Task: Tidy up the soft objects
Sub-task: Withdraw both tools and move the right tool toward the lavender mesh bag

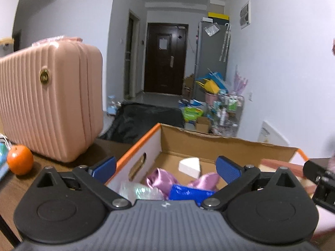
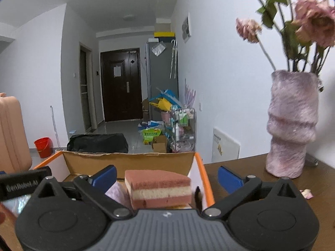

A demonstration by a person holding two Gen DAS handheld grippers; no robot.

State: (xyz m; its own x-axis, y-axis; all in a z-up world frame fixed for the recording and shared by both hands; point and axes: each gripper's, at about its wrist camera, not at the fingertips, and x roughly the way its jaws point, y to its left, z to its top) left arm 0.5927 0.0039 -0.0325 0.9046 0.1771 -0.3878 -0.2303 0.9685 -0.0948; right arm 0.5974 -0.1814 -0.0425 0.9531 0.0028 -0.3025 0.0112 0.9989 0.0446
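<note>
Cardboard box (image 1: pixel 209 146) on the desk (image 1: pixel 62 167) sits ahead of both tools. Left tool (image 1: pixel 166 168) gapes wide above lilac satin cloth (image 1: pixel 161 178); right tool (image 2: pixel 166 177) gapes wide, pink layered sponge (image 2: pixel 159 189) loose between its fingers.

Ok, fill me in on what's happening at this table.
A person is sorting soft things into a cardboard box with a handheld gripper in each hand. Both the left gripper and the right gripper are open and hold nothing. In the box lie a purple satin cloth, a blue item, a white foam wedge and a pink layered sponge. A pink suitcase, an orange and a fuzzy vase stand outside it.
</note>
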